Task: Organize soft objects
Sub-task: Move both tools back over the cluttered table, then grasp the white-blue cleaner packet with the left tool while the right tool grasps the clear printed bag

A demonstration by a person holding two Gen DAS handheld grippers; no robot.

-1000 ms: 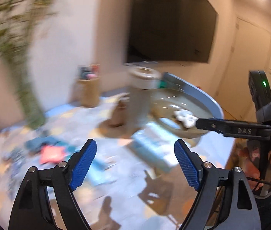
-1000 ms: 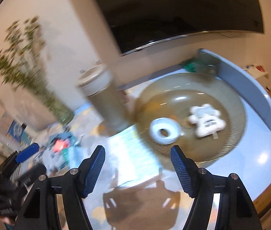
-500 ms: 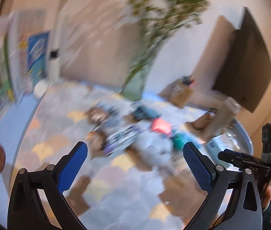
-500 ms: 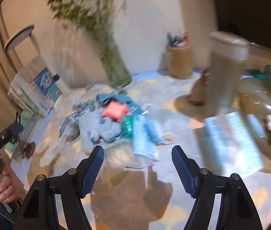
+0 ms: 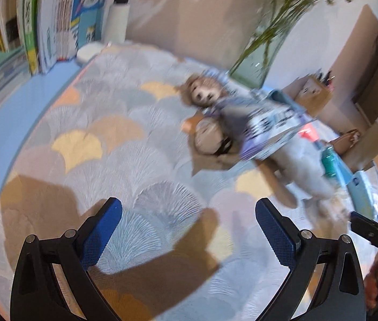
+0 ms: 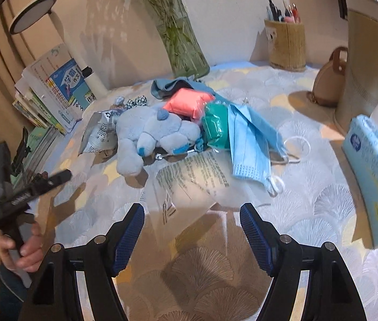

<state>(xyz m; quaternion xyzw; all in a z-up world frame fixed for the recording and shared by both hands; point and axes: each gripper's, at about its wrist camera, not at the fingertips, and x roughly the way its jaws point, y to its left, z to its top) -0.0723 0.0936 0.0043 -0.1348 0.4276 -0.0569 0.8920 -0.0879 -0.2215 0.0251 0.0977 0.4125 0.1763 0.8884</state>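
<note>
Left gripper (image 5: 188, 220) fingers just spread wide, empty, right gripper (image 6: 192, 227) fingers apart, empty, above tablecloth (image 6: 309, 214)

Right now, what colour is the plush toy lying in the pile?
Pale blue plush toy, with darker blue patches; clearest in the right wrist view.

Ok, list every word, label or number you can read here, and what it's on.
"作文": blue-and-white book cover, left stack; its larger title is unclear.
Clear plastic bag: printed paragraphs, too small.
Silver-white pouch: unreadable.
Light blue tissue pack: logo unreadable.
Left wrist view: too blurred.
</note>
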